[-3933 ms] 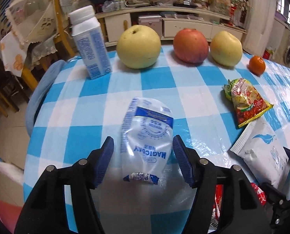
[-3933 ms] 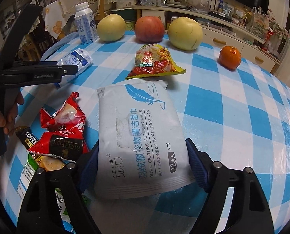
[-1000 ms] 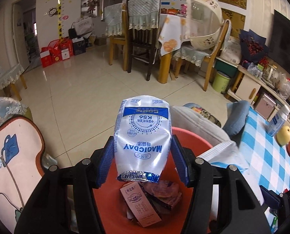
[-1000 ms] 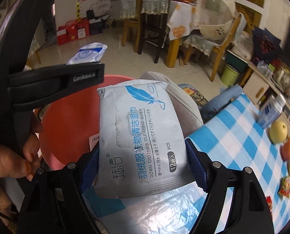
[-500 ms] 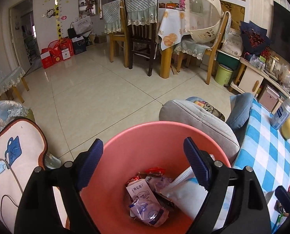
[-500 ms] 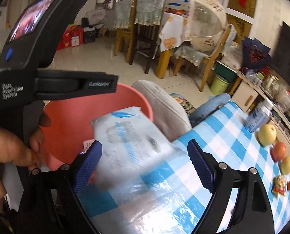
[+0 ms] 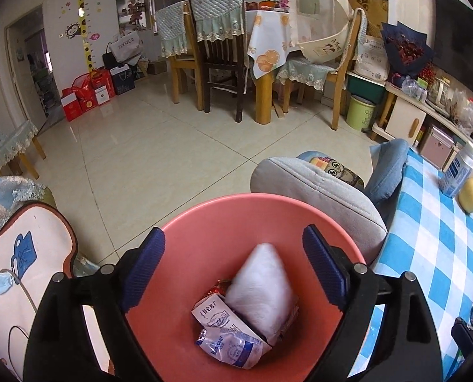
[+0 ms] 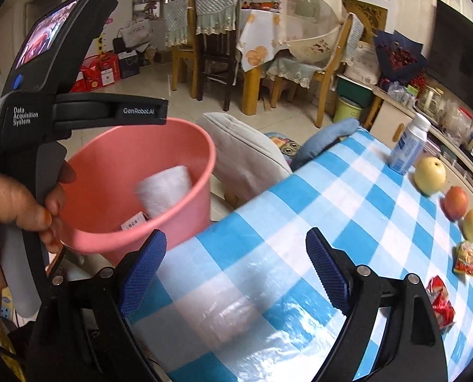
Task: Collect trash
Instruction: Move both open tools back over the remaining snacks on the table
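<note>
Both tongs empty, drop confirmed; return for the remaining wrappers.

My left tongs (image 7: 233, 273) hang over the pink bin (image 7: 204, 222), jaws opening with nothing between them; my right tongs (image 8: 236, 277) stand spread and empty above the bench (image 8: 300, 222). Wipes pack (image 7: 261, 286) and white pouch (image 7: 233, 347) lie inside the bin. Farther along, the red wrapper (image 8: 440, 299) and snack packet (image 8: 465, 259) remain; I judge the right should approach low, straddling one wrapper, avoiding the fruit (image 8: 430, 175).
</note>
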A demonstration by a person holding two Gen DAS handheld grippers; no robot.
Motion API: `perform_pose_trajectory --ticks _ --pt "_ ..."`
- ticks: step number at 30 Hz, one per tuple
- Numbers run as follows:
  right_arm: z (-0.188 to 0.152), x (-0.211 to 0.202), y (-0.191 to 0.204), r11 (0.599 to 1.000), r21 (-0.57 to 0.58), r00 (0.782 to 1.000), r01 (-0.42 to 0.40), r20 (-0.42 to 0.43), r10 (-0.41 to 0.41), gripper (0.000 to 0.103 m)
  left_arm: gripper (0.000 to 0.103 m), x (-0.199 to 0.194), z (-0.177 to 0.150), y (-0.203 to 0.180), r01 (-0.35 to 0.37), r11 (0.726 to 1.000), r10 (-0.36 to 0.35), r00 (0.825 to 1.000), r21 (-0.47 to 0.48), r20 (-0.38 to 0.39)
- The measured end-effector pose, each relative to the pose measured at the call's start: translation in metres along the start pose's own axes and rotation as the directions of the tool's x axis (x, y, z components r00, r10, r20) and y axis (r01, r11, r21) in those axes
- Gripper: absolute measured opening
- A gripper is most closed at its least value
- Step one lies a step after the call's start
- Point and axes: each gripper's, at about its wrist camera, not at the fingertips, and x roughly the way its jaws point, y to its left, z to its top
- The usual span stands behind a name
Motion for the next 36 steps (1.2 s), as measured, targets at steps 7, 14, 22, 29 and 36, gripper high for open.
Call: perform_pose_trajectory --ticks 7,14,22,29,36 --pt "-0.015 -0.009 -0.020 0.998 0.041 0.999 0.050 -0.001 -0.050 0.089 0.090 -0.007 -0.002 -0.022 0.022 0.998 -0.023 1.000 0.053 0.016" --pt "-0.030 -0.023 -0.042 0.992 0.092 0.996 0.085 -0.003 -0.086 0.092 0.091 -0.014 -0.008 -0.049 0.027 0.992 -0.031 0.999 0.125 0.031" --pt "-0.048 -0.038 -0.068 0.986 0.123 0.993 0.116 0.003 -0.117 0.092 0.091 -0.023 -0.014 -0.082 0.028 0.978 -0.039 0.998 0.207 0.050" --pt "-0.058 -0.050 -0.084 0.981 0.130 0.989 0.143 0.015 -0.146 0.092 0.092 -0.032 -0.025 -0.113 0.038 0.959 -0.058 0.996 0.281 0.062" --pt "-0.071 -0.064 -0.103 0.974 0.155 0.985 0.163 0.034 -0.170 0.092 0.092 -0.041 -0.035 -0.141 0.052 0.937 -0.082 0.994 0.346 0.071"
